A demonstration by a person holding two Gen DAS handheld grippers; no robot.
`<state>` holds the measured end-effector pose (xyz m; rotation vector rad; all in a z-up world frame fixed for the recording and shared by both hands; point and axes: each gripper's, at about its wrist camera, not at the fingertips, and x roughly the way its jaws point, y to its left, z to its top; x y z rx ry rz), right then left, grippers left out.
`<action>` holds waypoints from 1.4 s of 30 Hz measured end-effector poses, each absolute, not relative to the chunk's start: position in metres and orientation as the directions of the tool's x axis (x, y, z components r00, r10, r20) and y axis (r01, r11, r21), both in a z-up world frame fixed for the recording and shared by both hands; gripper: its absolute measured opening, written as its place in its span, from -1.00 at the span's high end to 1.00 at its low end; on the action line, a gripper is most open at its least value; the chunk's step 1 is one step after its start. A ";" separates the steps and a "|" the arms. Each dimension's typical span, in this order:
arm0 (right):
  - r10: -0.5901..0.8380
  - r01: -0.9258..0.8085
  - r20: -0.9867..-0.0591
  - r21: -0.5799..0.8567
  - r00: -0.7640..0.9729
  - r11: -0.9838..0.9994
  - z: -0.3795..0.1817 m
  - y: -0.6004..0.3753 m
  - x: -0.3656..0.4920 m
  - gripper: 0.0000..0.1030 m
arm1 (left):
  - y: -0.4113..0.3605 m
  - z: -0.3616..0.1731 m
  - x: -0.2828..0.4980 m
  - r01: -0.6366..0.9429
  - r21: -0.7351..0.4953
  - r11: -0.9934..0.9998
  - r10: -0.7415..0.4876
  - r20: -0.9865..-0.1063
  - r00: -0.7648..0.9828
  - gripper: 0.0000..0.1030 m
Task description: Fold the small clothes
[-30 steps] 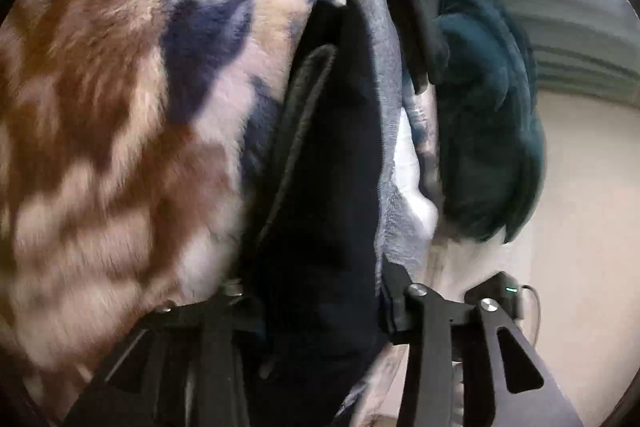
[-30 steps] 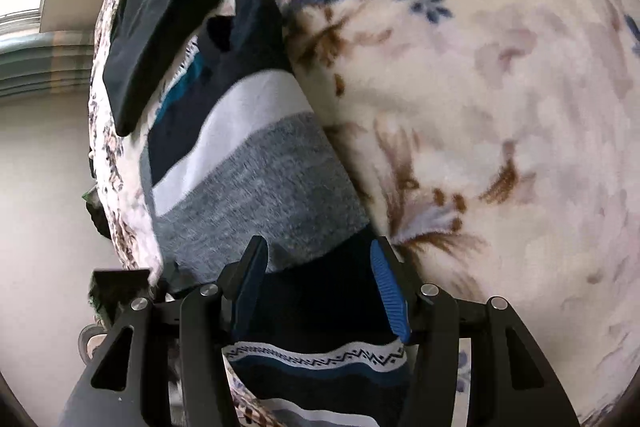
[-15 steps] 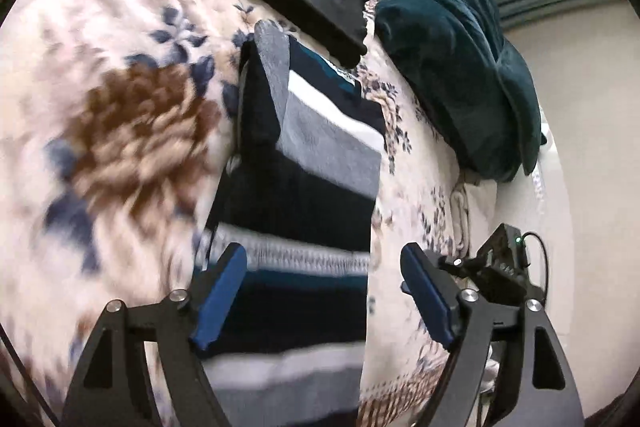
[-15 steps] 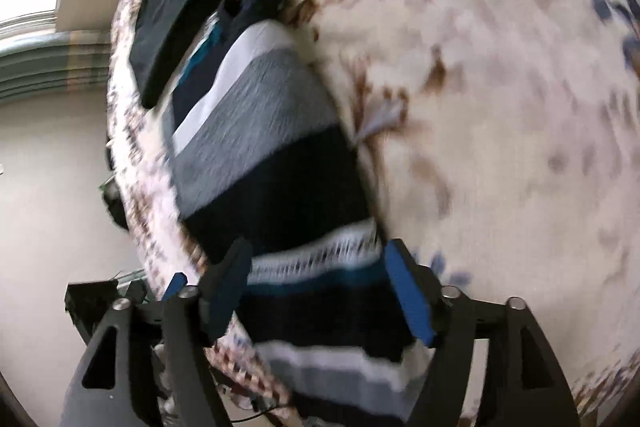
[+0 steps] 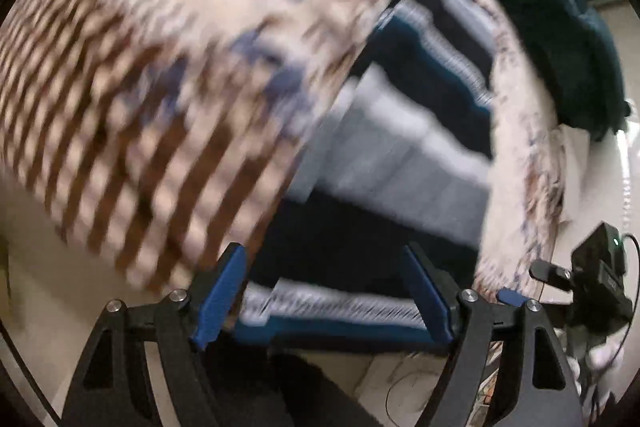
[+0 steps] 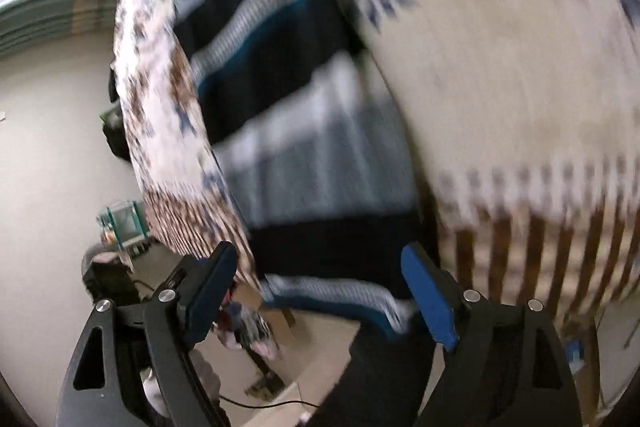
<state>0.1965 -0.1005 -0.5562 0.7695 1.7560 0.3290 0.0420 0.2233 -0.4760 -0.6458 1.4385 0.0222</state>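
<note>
The sweater (image 5: 404, 147) lies flat on the floral blanket (image 5: 180, 67), its hem hanging over the edge, probably ready for a fold. Both the left gripper (image 5: 326, 291) and the right gripper (image 6: 320, 291) have fingers apart, holding nothing.

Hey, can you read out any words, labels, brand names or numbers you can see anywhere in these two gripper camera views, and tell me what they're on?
No text can be read in either view.
Striped navy, grey and white knitted garment: woven patterns only, no label showing.
Cream floral fleece blanket: print only, motion-blurred.
Small black device with a green light: any marking is too small to read.
Small teal-framed box on the floor: too small and blurred to read.
</note>
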 end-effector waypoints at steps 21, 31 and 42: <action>0.554 0.351 -0.792 0.457 -0.257 0.817 -0.602 -0.084 0.104 0.06 | 0.220 -0.481 -0.010 -0.389 -0.407 0.827 -0.347 -0.912 0.216 0.89; 0.628 0.386 -0.767 0.543 -0.133 0.746 -0.586 -0.075 0.090 0.89 | 0.227 -0.453 -0.012 -0.389 -0.494 0.778 -0.416 -0.868 0.270 0.90; 0.798 0.653 -0.602 0.600 -0.011 0.462 -0.609 -0.105 0.065 0.89 | 0.239 -0.449 -0.013 -0.406 -0.495 0.768 -0.414 -0.868 0.274 0.90</action>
